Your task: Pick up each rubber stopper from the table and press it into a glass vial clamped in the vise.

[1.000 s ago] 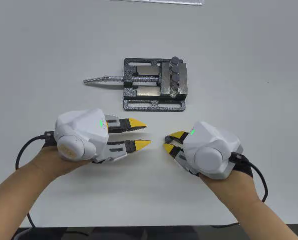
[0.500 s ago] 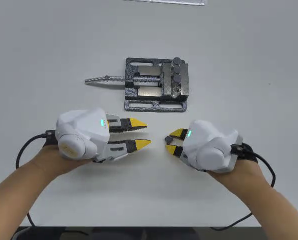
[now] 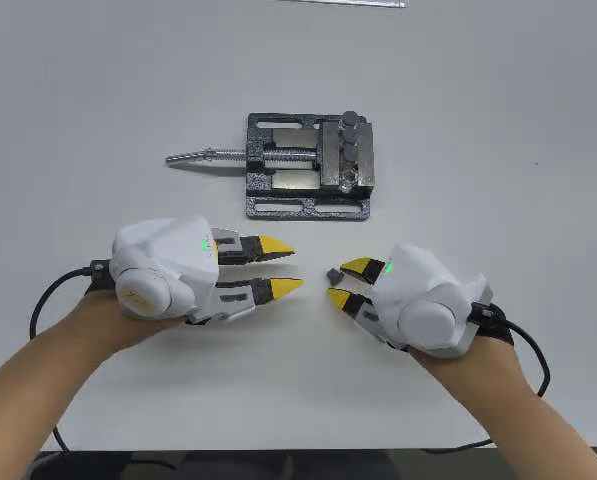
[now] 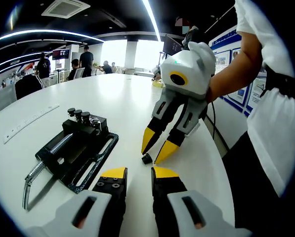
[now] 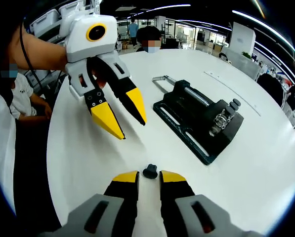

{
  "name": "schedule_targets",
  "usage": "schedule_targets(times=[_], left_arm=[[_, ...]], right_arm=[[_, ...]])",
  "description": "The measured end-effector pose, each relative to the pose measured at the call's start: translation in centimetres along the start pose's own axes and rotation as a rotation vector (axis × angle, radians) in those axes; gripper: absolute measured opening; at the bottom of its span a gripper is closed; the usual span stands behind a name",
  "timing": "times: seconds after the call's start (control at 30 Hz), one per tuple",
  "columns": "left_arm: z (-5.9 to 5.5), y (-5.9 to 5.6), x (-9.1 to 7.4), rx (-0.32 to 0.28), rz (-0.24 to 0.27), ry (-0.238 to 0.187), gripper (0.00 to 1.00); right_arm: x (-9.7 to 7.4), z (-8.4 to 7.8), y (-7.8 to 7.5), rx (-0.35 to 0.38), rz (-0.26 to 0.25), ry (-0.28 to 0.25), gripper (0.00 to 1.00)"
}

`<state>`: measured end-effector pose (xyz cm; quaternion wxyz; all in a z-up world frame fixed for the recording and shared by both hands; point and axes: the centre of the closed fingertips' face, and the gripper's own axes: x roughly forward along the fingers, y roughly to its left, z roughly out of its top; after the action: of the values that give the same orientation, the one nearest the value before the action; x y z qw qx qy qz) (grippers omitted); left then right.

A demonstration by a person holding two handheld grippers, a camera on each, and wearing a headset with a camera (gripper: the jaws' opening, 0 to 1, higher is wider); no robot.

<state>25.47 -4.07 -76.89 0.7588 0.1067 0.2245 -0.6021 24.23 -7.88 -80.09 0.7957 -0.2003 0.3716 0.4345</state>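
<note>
Right gripper (image 3: 340, 282) is hovering low over the table (image 3: 498, 120), jaws parted a little and gripping nothing. Rubber stopper (image 5: 149, 171) is sitting on the table just ahead of its tips, in line with the gap; a short forward reach looks sufficient. Left gripper (image 3: 294, 267), jaws wider apart and empty, is pointing in from the opposite side, farther off. Vise (image 3: 278, 208) is lying well beyond both

Location type: open-plan office or demonstration lab. Indicators:
- a large white bench (image 4: 122, 94) carrying a vise (image 4: 80, 145)
- a black ceiling with long light strips (image 4: 149, 15) and a recessed air vent (image 4: 65, 7), upper left of the left gripper view
- people (image 4: 86, 57) standing at the far end
- blue wall boards (image 4: 226, 42) at right
- stacked bins (image 5: 48, 17), upper left of the right gripper view
</note>
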Motion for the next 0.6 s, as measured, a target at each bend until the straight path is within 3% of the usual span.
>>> schedule_targets(times=[0.6], left_arm=[[-0.06,-0.3,-0.06,0.015,-0.013,0.008,0.16]], right_arm=[[0.26,-0.38,-0.25,0.082,-0.078,-0.046,0.14]])
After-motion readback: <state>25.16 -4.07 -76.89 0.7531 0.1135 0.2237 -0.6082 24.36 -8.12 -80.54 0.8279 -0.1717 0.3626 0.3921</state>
